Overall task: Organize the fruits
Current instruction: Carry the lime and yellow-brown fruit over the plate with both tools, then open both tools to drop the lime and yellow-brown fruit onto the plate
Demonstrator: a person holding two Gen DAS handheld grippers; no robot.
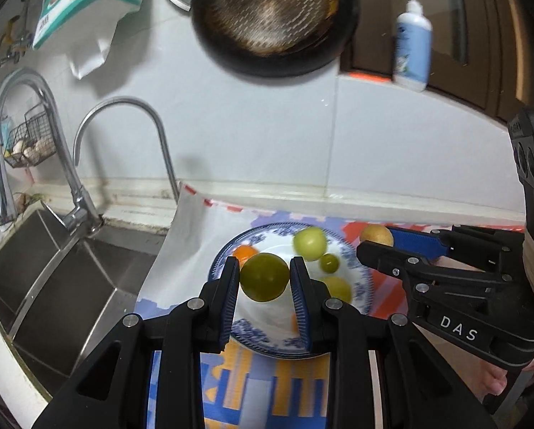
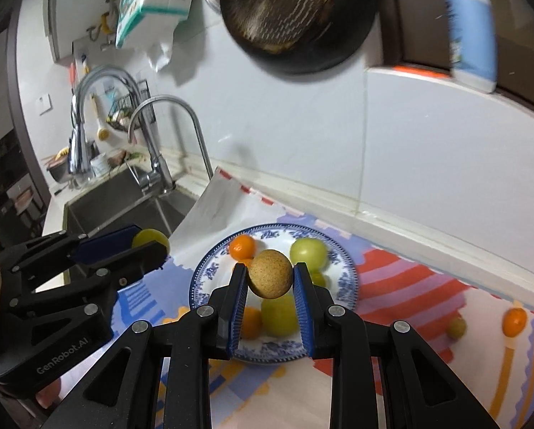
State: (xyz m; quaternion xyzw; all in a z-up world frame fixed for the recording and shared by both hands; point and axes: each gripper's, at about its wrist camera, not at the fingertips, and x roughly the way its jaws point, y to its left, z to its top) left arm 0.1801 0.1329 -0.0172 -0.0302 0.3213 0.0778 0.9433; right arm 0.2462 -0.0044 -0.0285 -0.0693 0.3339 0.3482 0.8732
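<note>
Sink [image 1: 63, 279]: steel, double basin, at 9 o'clock from the plate in the left wrist view; two taps [image 1: 131, 114] arch over its back edge.

Mat [image 2: 410, 286]: striped, multicoloured, spread on the counter beside the sink, under the plate.

Pan [image 1: 270, 18]: dark, hangs on the white wall at 12 o'clock.

Bottle [image 1: 411, 43]: white and blue pump type, on the ledge at 1 o'clock.

Plate [image 2: 345, 282]: blue-patterned rim, white centre, sits on the mat. On it in the right wrist view: orange [image 2: 243, 246] at 11 o'clock, pale green fruit [image 2: 308, 253] at 1 o'clock, a second orange fruit and a yellow-green fruit toward 6 o'clock, partly behind the gripper pads. Small dark green fruit [image 1: 329, 263] lies near plate centre, just beside the pale green one.

Left gripper [image 1: 265, 277]: pinching a green fruit [image 1: 264, 277] between both blue pads, held in the air above the plate.

Right gripper [image 2: 270, 279]: pinching a brown speckled fruit [image 2: 270, 273] between both pads, also lifted above the plate. Seen from the left wrist it stands at 3 o'clock, near the plate's far right rim.

Loose on the mat at 3 o'clock, well apart from the plate: one small orange fruit [image 2: 514, 321], one small yellowish fruit [image 2: 456, 327]; both blurred.
</note>
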